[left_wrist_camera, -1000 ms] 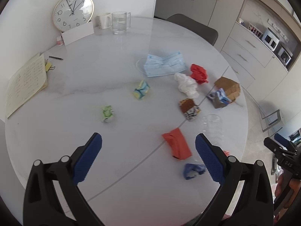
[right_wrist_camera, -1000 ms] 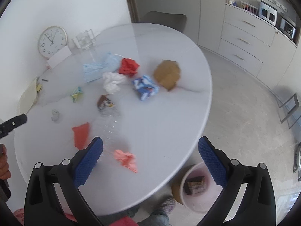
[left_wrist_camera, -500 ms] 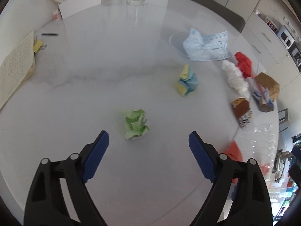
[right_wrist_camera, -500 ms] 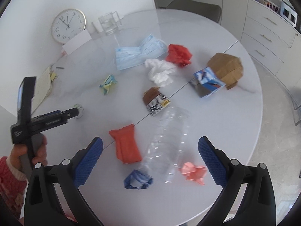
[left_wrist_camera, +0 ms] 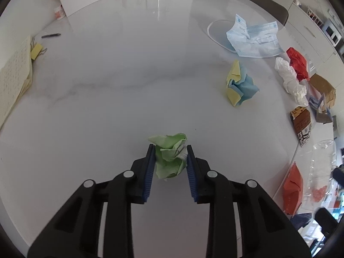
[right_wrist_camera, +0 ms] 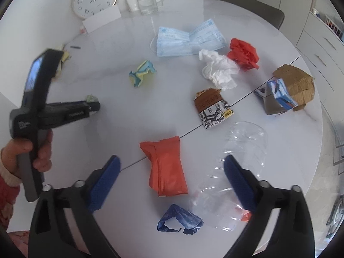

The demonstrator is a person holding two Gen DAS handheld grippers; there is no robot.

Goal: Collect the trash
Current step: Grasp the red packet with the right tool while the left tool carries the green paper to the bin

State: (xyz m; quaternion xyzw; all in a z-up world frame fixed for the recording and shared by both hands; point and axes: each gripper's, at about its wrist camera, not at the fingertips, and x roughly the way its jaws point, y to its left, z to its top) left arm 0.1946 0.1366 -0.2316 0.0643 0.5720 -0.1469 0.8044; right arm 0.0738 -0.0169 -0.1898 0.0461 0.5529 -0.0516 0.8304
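my left gripper [left_wrist_camera: 168,163]: both blue pads pressed against the crumpled green paper [left_wrist_camera: 169,158], which sits on the white marble table [left_wrist_camera: 129,86].
my right gripper [right_wrist_camera: 171,176]: jaws spread wide, holding nothing, above an orange wrapper [right_wrist_camera: 165,167] and a clear plastic bottle [right_wrist_camera: 238,167].

Home dining room: round marble table [right_wrist_camera: 129,118], chair [right_wrist_camera: 253,6], cabinets [right_wrist_camera: 318,43].

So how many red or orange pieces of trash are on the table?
3: a crumpled red wad by the white tissue, an orange packet near the right tool, and a small scrap behind the clear bottle. More may be hidden.
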